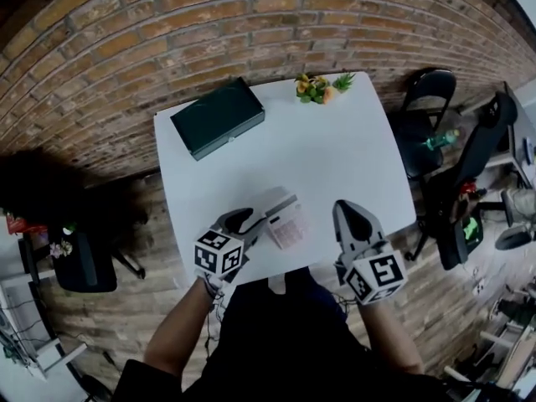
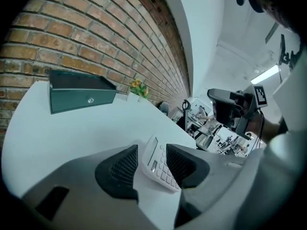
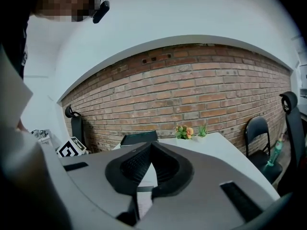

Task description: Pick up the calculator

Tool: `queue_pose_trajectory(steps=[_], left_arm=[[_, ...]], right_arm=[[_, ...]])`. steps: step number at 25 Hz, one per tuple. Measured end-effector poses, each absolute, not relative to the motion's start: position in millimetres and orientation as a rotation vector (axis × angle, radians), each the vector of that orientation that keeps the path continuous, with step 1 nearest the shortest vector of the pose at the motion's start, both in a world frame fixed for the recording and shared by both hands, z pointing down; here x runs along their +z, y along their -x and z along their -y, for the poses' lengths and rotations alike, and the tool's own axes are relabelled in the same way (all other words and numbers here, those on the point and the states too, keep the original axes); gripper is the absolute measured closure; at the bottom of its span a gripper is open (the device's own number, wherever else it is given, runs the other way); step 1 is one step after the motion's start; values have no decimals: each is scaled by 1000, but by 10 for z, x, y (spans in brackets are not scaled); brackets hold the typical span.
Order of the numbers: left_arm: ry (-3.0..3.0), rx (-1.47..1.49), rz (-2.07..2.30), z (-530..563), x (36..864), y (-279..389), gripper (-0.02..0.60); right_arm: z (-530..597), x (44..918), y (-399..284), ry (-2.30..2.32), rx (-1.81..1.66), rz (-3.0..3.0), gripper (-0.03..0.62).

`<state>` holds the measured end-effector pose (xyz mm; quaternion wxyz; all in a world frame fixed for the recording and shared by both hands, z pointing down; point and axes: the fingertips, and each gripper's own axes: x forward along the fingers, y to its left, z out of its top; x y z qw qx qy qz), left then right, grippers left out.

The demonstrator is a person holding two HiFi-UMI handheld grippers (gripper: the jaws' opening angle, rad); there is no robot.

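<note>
1 end of the calculator (image 2: 160, 169) sits pinched in the left gripper (image 2: 151, 148), long axis pointing ahead; right gripper (image 3: 151, 146) pressed together, empty.

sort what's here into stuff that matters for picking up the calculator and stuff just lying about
Job in hand:
calculator
left gripper, jaws closed on the calculator
white table

Just lying about:
dark green box
flowers at the table's far edge
black chair
right gripper, jaws together, empty

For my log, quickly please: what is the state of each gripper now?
Left gripper: closed on the calculator.
Right gripper: closed, holding nothing.
</note>
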<state>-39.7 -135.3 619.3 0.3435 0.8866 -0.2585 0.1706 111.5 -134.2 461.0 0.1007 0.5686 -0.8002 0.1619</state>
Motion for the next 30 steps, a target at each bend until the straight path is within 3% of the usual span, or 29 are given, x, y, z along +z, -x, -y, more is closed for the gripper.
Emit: queue_pose_trajectory(steps=[15,30], left_arm=[[-2178,525,806,1466,6577,225,397],[-2095,565,629,1514,6977,-225,391]], right_arm=[[1670,5159,-1264,-1445,633,2474,590],[1889,5375,-1299,-1354,683,2473,591]])
